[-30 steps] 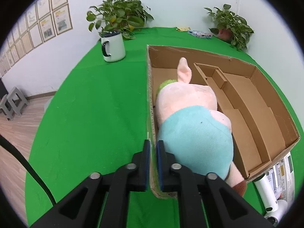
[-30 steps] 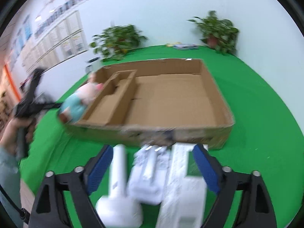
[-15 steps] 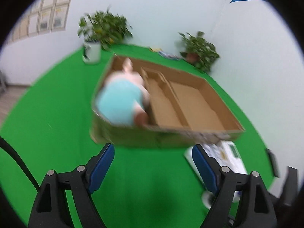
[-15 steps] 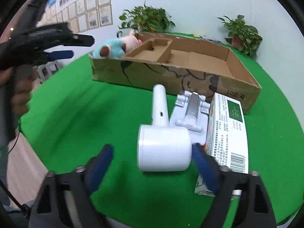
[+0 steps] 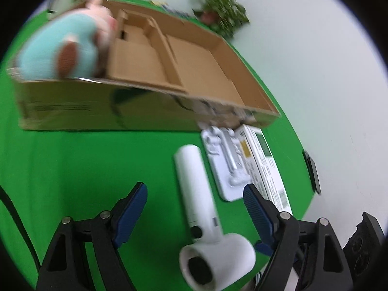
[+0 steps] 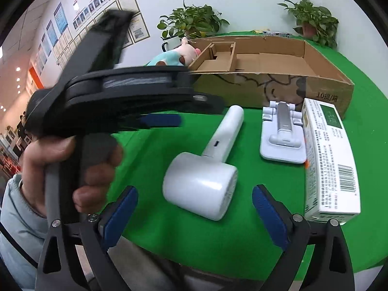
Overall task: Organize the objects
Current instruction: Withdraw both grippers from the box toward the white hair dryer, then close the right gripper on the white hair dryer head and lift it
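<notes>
While the pink plush pig in teal clothes [image 5: 60,48] already lies at one end of the brown cardboard tray box [image 5: 145,111], three items remain outside on the green cloth [image 5: 84,165]: white hair dryer [image 6: 203,169], white folding stand [image 6: 281,135], white printed carton [image 6: 329,155]. Left gripper [image 5: 194,208] closing, right gripper [image 6: 194,215] opening; both straddle the dryer without touching it.

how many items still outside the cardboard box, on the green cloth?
3. The white hair dryer lies nearest the grippers, the white phone stand beside it toward the box, and the white carton to the stand's right. More may sit out of frame.
</notes>
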A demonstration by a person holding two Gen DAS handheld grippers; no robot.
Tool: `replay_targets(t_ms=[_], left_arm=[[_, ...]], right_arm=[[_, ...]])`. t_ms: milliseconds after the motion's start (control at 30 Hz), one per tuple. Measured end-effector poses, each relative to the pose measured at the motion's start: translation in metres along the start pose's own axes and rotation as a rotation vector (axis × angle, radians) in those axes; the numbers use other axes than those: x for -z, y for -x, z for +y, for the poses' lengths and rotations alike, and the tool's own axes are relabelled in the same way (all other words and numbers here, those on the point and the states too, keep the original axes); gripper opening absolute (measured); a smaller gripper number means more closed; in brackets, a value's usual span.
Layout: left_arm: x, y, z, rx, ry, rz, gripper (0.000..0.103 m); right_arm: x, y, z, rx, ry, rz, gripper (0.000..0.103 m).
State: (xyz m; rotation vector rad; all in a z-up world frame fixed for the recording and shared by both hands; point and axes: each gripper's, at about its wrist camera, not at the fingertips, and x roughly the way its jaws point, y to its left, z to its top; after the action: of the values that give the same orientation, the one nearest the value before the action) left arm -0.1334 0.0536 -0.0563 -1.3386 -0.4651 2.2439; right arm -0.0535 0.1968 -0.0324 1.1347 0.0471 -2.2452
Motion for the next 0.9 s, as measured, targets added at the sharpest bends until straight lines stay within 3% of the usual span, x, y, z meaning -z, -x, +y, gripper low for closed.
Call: replay_targets(t_ms=[100, 133, 200, 233, 333, 533, 900], left_arm=[[0.004, -0.020, -0.011, -0.043, -0.041, 0.094, 0.066], [0.006, -0.025, -0.012, -0.053, -0.050, 0.124, 0.059], [0.013, -0.026, -0.015, -0.073, -0.073, 0.123, 0.057], [0.015, -0.026, -0.017, -0.078, -0.078, 0.141, 0.050], [0.029, -0.019, -0.023, -0.062, -0.063, 0.154, 0.044], [0.044, -0.014, -0.026, -0.057, -0.002, 0.142, 0.043], [0.044, -0.008, -0.026, -0.054, -0.008, 0.106, 0.037]], right_arm=[[-0.001, -0.011, 0.004, 0.034, -0.017, 0.018, 0.091], [0.000, -0.015, 0.005, 0.042, -0.019, 0.030, 0.079], [0.004, -0.022, 0.004, 0.064, -0.021, 0.064, 0.060], [0.005, -0.023, 0.002, 0.057, -0.023, 0.072, 0.060], [0.017, -0.015, -0.005, 0.053, -0.026, 0.068, 0.057], [0.034, 0.000, -0.004, 0.039, -0.021, 0.090, 0.058], [0.018, -0.007, 0.001, 0.089, -0.003, 0.077, 0.057]])
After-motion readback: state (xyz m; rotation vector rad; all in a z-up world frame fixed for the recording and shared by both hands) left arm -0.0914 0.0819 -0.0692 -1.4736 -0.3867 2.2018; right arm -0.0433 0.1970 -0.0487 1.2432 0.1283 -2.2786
